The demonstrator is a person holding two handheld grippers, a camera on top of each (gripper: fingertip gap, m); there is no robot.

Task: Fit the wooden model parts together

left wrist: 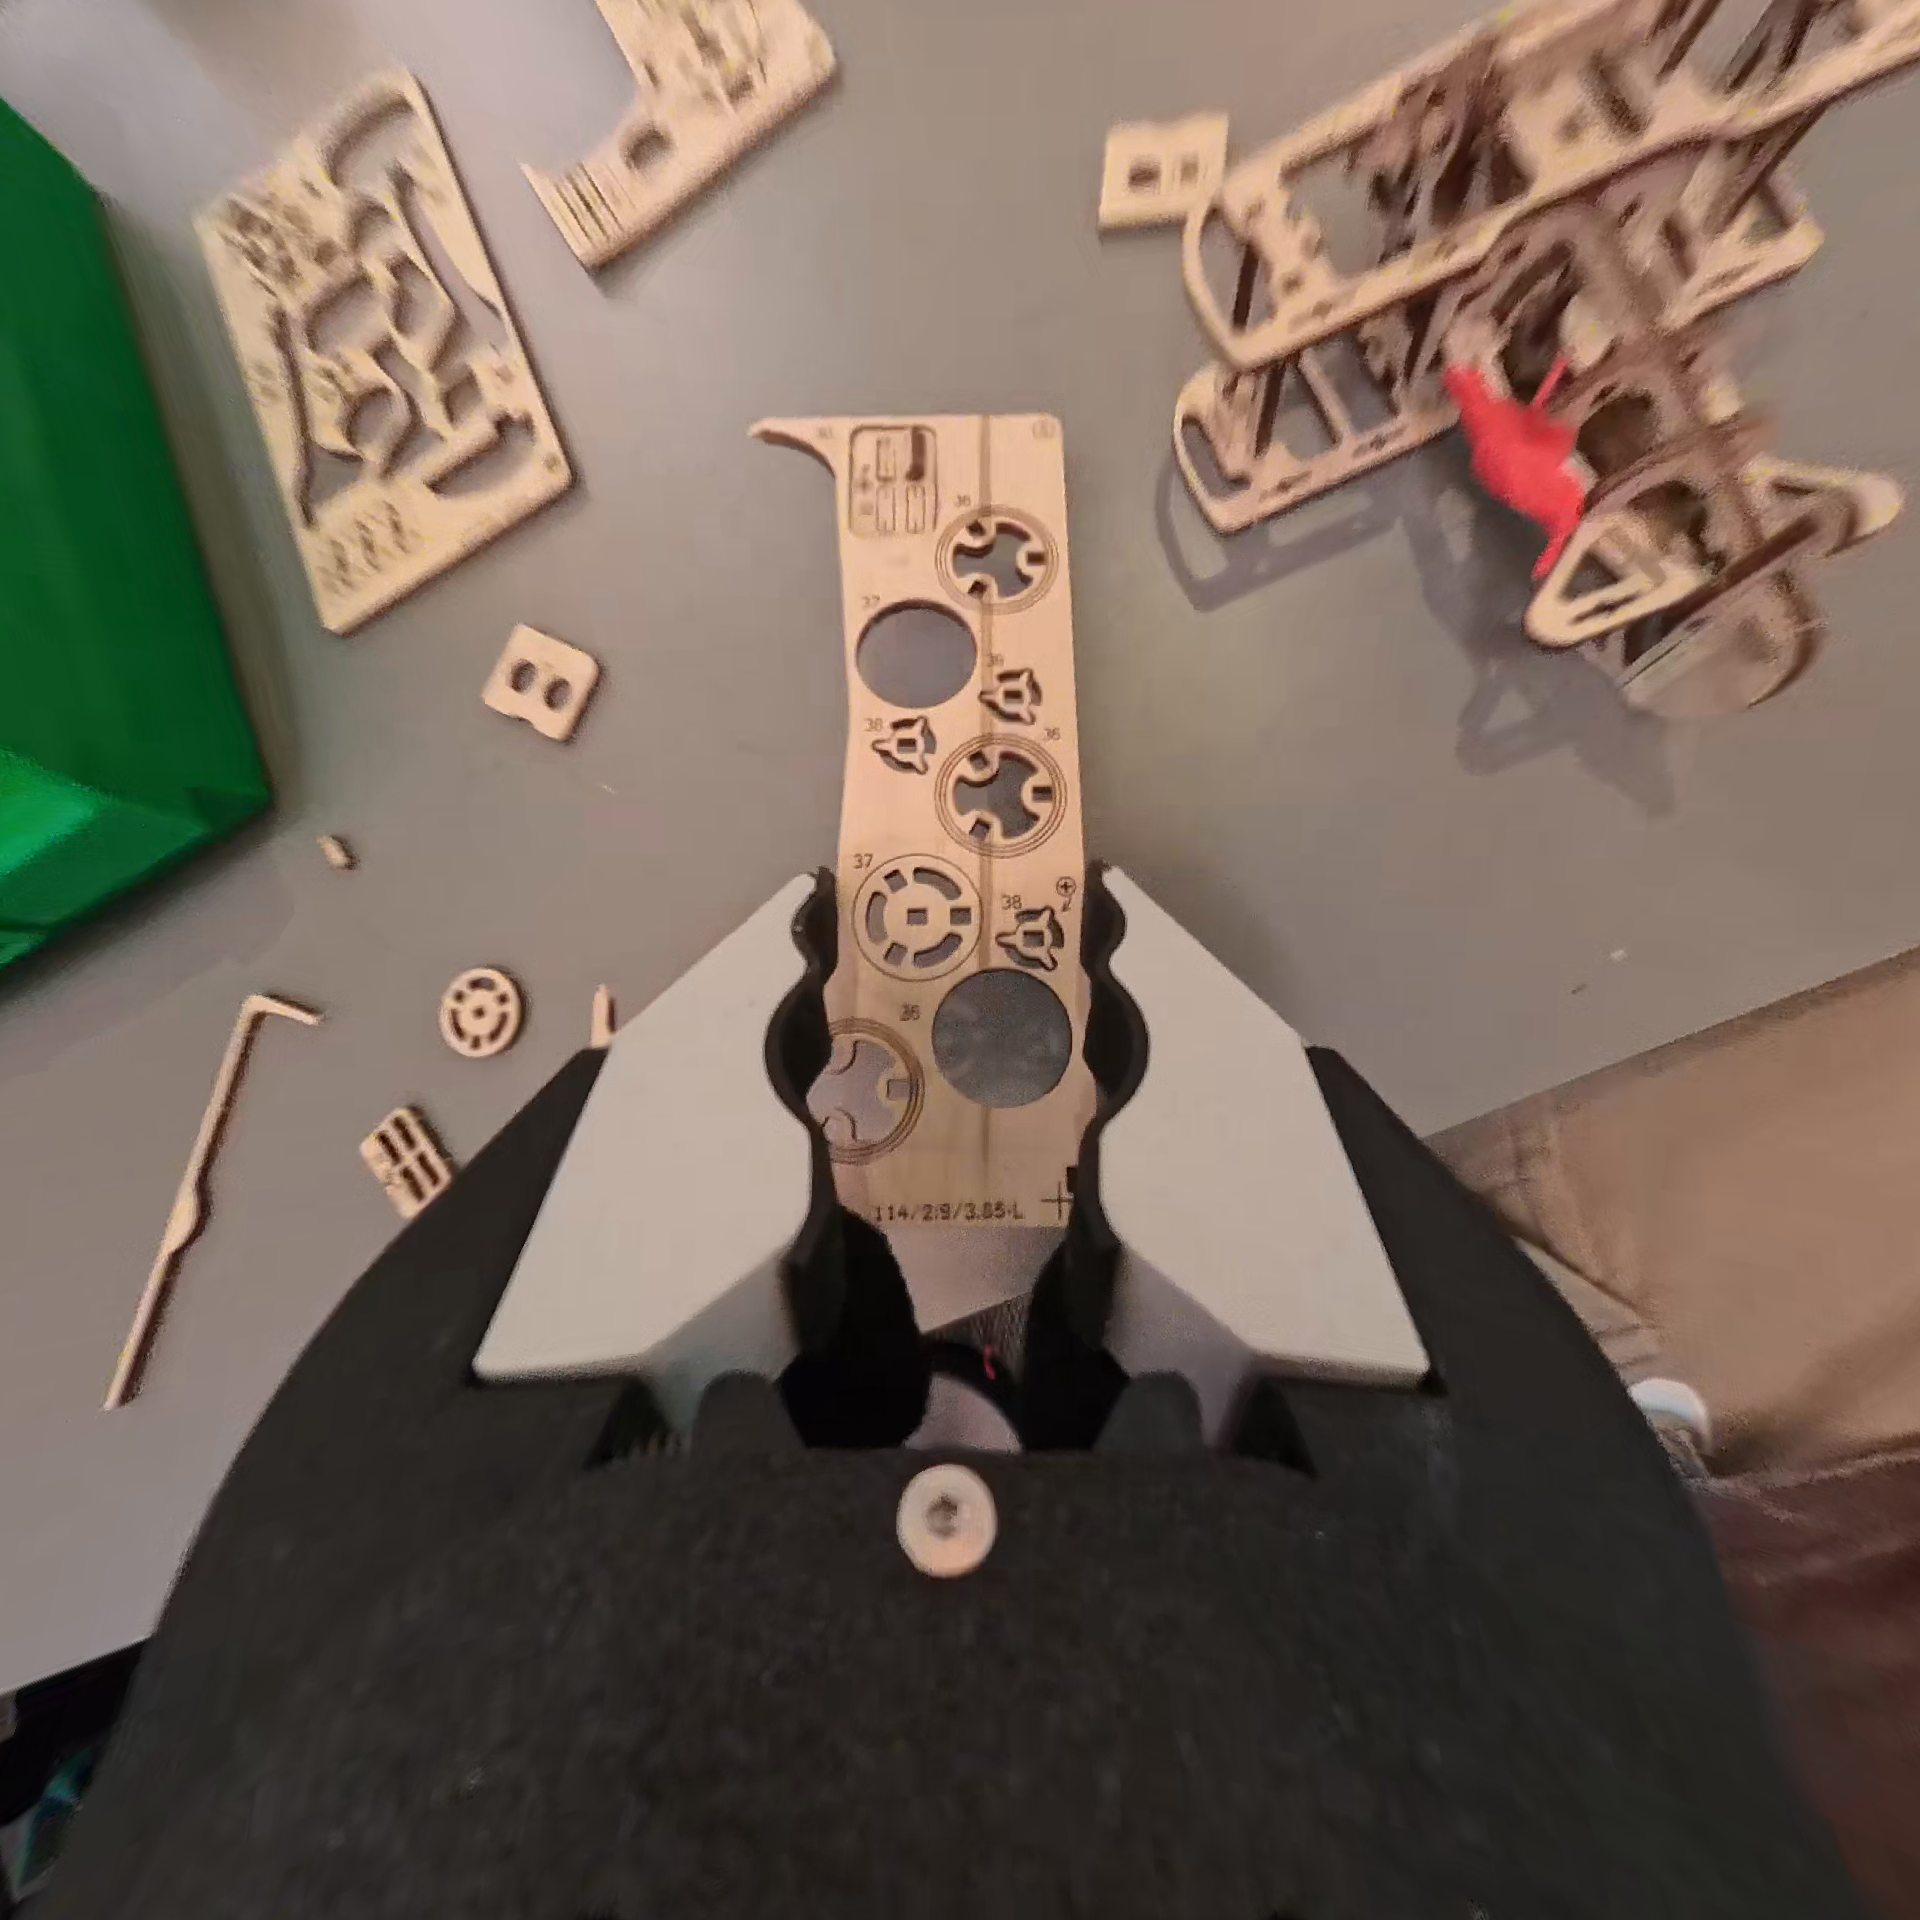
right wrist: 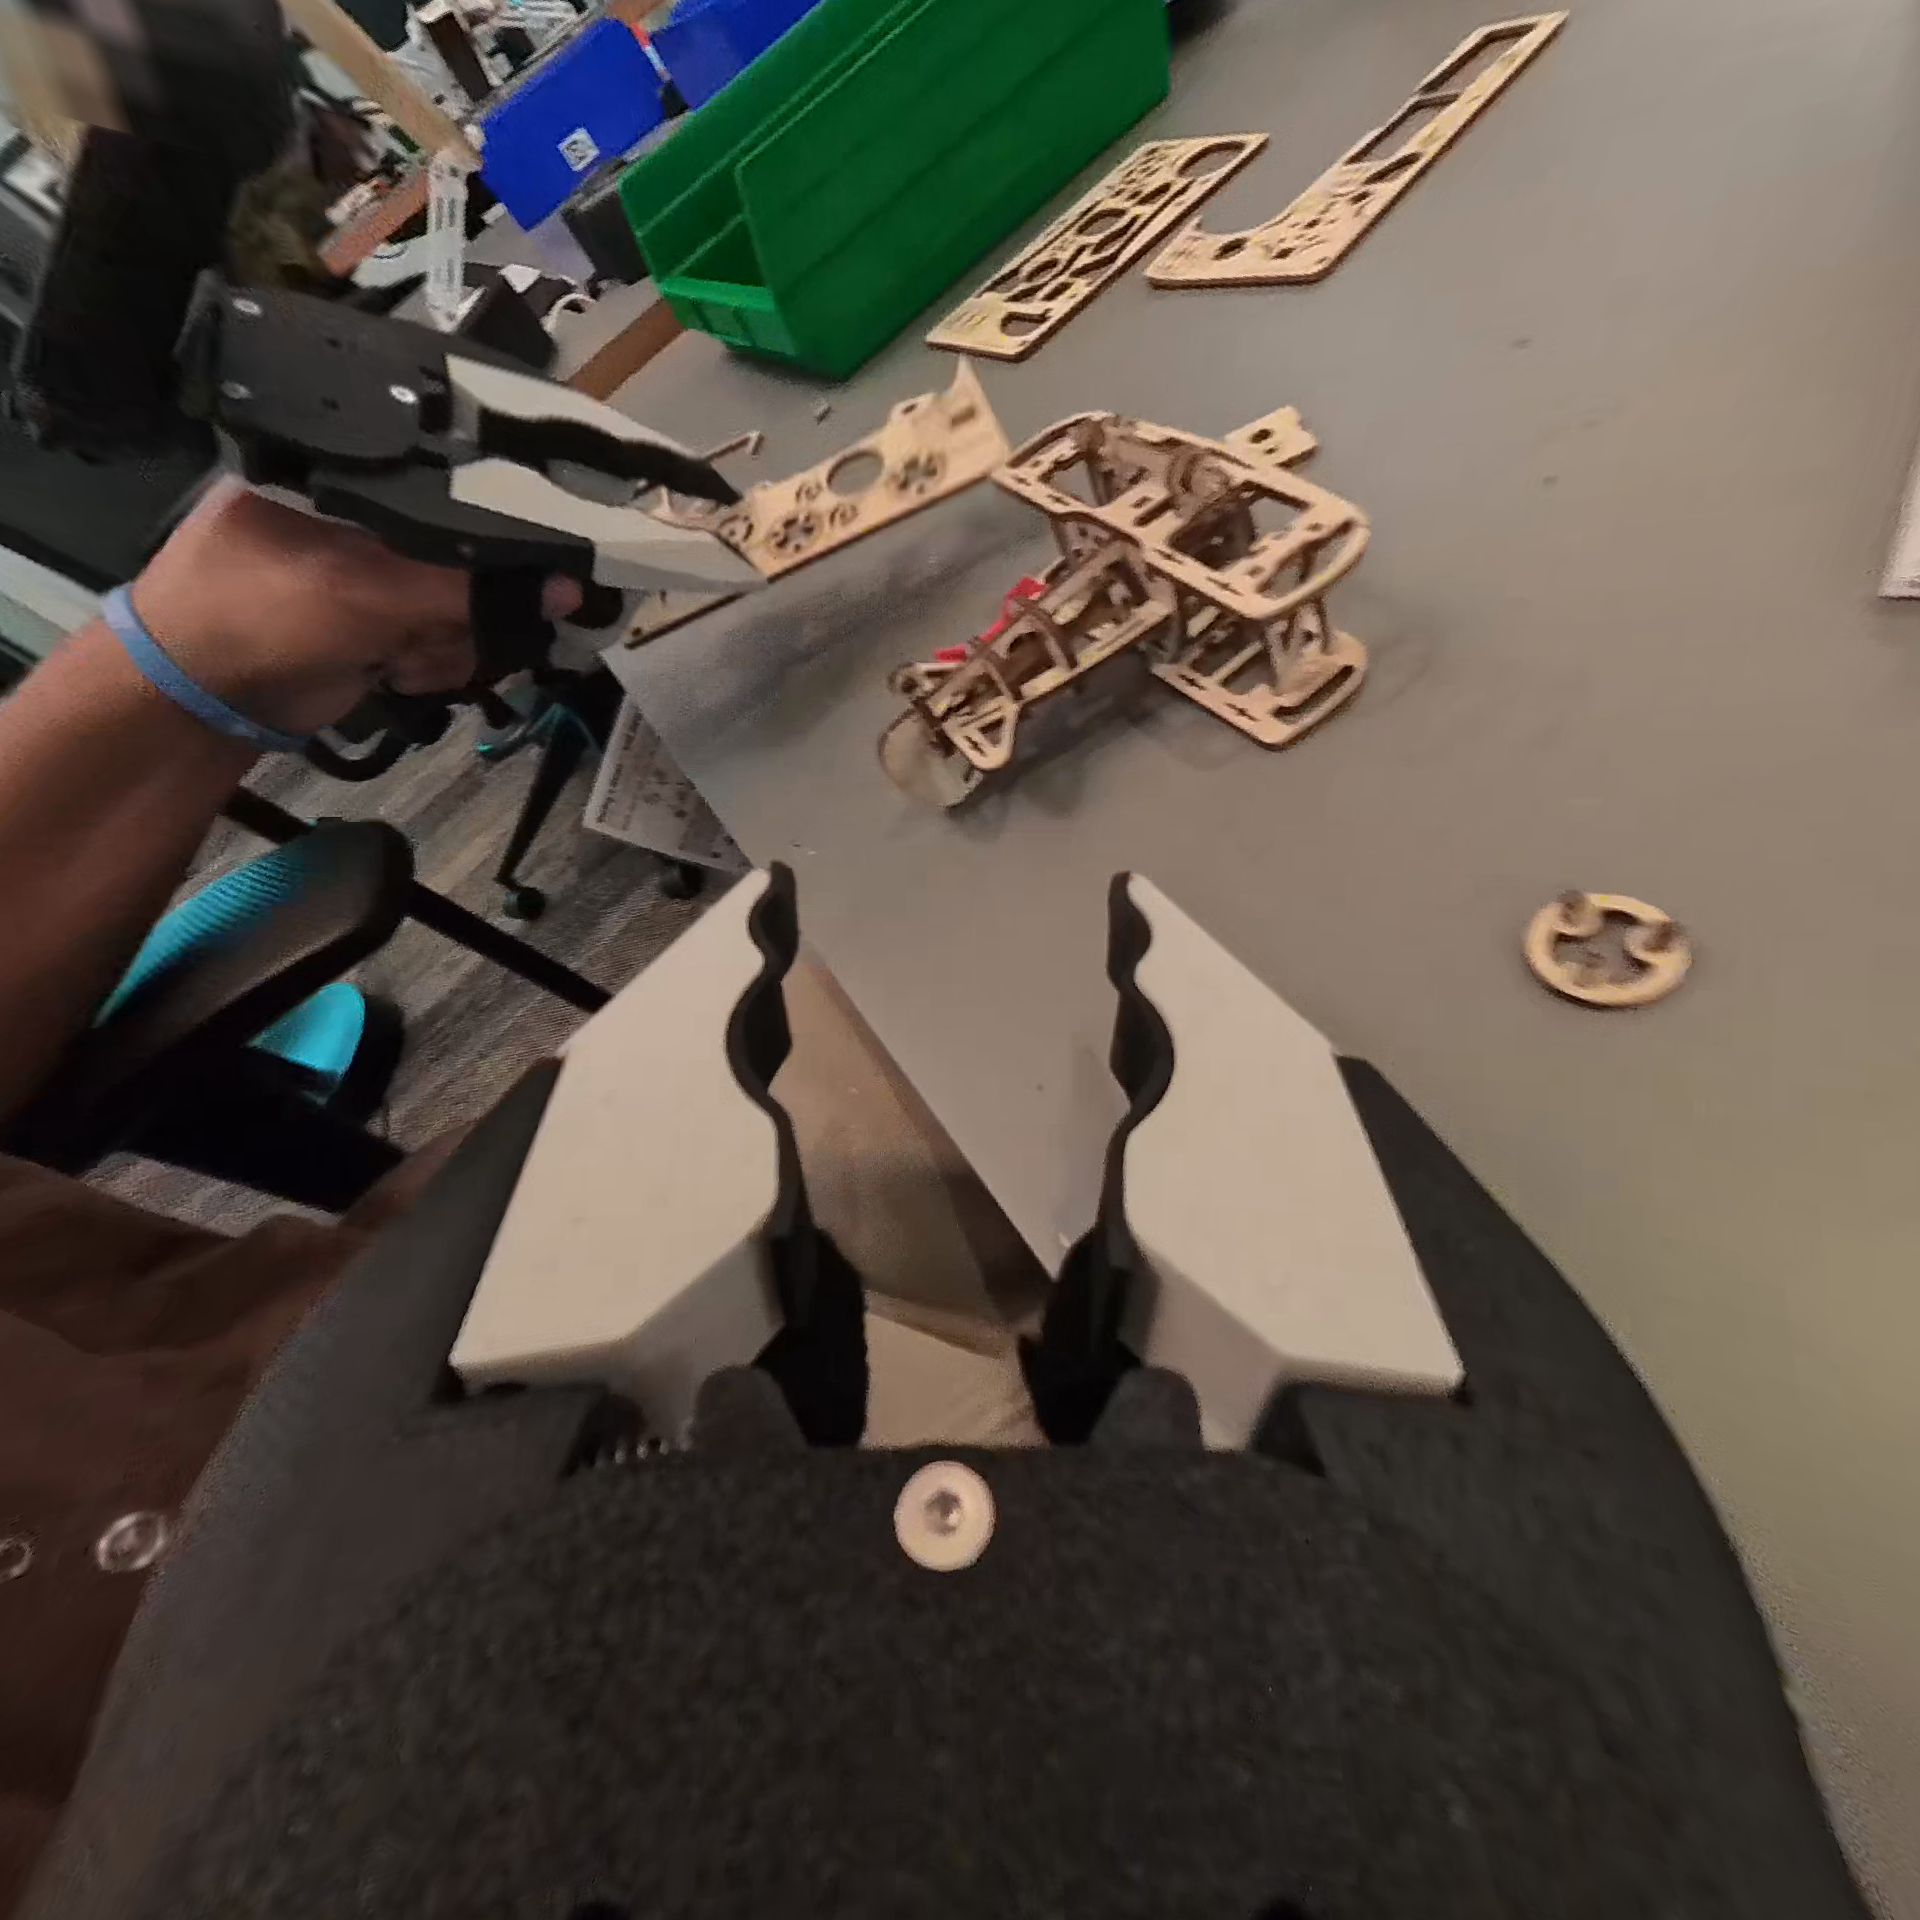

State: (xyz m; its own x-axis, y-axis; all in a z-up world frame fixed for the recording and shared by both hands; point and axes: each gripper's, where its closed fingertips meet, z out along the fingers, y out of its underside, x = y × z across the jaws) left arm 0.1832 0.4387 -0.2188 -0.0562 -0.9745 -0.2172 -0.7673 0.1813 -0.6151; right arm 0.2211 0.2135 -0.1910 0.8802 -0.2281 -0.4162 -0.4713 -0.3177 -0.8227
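Wooden sheet (left wrist: pixel 956 790) in left tongs (left wrist: pixel 956 904) | right tongs (right wrist: pixel 951 914) agape over table edge (right wrist: pixel 831 997)

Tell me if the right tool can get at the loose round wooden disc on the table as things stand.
Probably yes. The right tool is open and empty, and the round disc lies alone on bare grey table, ahead and to its right, with nothing between them; the plane model sits farther off.

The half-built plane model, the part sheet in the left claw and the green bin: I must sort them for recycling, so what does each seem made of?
Half-built pale plane model: seemingly thin laser-cut plywood, unfinished matt, with dark cut edges.
Pale flat part sheet in the left claw: the same look, with visible grain and dark engraved outlines.
Green storage bin: probably moulded plastic, uniform colour, smooth faces with a slight sheen.
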